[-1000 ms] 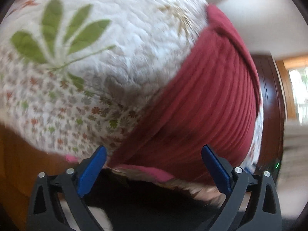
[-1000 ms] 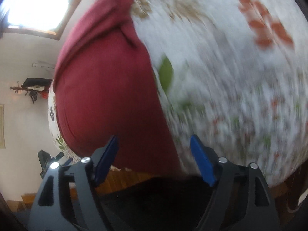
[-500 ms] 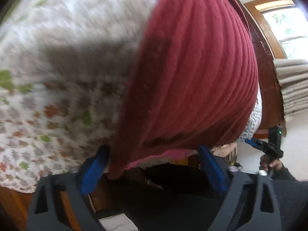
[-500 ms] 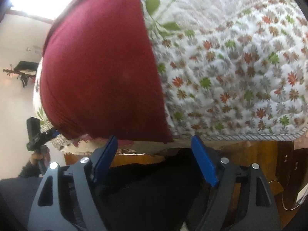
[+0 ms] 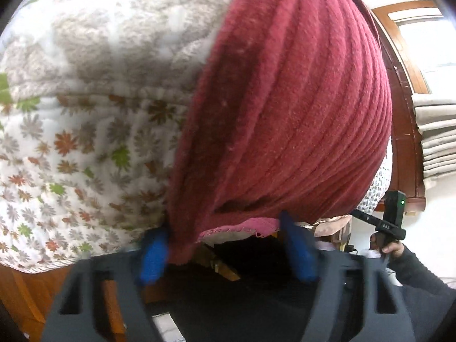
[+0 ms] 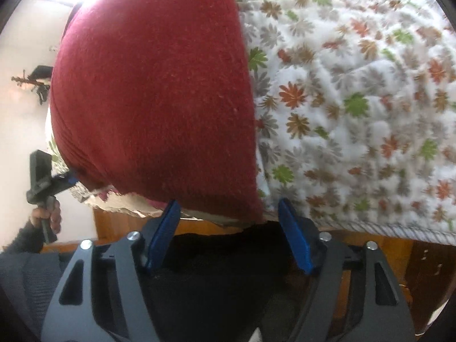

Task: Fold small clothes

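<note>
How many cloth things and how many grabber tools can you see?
Dark red ribbed knit garment: 1
White quilted bedspread with flower print: 1
Black grippers with blue fingers: 2, the left gripper and the right gripper
Total: 4

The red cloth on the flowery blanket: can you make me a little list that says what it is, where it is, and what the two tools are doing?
thing: red cloth, ribbed and fuzzy, seems folded
lying on: flowery quilt over a bed with a wooden frame
near edge: hangs at the quilt's edge, a pink hem showing below
left tool: open, fingers either side of the cloth's near corner, not pinching
right tool: open, at the cloth's other near corner
person: a hand holds the left tool's handle
</note>
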{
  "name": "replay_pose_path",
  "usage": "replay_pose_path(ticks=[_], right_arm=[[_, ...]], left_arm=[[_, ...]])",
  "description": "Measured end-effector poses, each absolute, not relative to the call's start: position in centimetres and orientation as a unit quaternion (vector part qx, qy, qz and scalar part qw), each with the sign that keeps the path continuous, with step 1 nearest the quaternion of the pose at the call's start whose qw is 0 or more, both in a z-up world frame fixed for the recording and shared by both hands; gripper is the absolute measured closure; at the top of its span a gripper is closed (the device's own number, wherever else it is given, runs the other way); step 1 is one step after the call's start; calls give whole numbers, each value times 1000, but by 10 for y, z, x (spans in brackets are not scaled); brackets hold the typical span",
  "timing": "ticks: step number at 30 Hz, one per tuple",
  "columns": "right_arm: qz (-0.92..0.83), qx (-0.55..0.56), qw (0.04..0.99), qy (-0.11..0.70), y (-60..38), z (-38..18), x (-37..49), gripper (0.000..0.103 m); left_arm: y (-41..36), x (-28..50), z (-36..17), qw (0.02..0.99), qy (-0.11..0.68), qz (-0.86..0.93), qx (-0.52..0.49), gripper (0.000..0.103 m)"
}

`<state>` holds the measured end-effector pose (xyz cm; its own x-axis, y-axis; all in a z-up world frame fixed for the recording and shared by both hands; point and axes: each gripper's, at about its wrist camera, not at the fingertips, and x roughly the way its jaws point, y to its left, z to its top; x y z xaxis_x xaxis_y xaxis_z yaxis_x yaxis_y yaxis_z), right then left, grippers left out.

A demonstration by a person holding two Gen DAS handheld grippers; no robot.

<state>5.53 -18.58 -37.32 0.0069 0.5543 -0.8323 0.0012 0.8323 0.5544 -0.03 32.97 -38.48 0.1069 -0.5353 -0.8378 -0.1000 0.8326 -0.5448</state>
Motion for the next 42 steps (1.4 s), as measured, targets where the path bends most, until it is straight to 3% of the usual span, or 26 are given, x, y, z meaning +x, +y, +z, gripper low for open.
replay_pose_path(ticks=[3, 6, 9, 11, 12, 14, 15, 16, 17, 20, 32, 42], right_arm=[[227, 241, 650, 684, -174, -380, 55, 48], [238, 252, 640, 686, -162, -380, 56, 49], [216, 255, 643, 689, -162, -385, 61, 49], [207, 264, 641, 691, -170, -385, 64, 48], [205, 266, 640, 691, -170, -384, 65, 46], [205, 262, 639, 693, -163, -384, 66, 47], [207, 264, 637, 694, -161, -383, 65, 53], [213, 272, 631, 695, -162, -382, 62, 70], [219, 279, 624, 696, -165, -381, 60, 83], [228, 291, 621, 692, -166, -371, 54, 89], [265, 386, 642, 607, -198, -297, 32, 92], [293, 452, 655, 530, -235, -230, 48, 92]], left_arm=[[336, -2, -384, 695, 650, -154, -266, 65], [350, -5, -388, 687, 654, -158, -276, 63], [364, -1, -393, 683, 659, -142, -280, 26], [369, 2, -395, 680, 661, -142, -282, 25], [370, 3, -394, 677, 663, -144, -285, 27], [372, 3, -391, 672, 667, -149, -285, 61], [373, 3, -392, 669, 671, -146, -284, 84], [376, 2, -390, 666, 672, -144, -290, 93], [379, -1, -390, 663, 672, -145, -296, 94], [389, -6, -380, 658, 668, -159, -310, 96], [422, -48, -305, 646, 587, -233, -429, 97], [437, -36, -246, 636, 501, -280, -516, 97]])
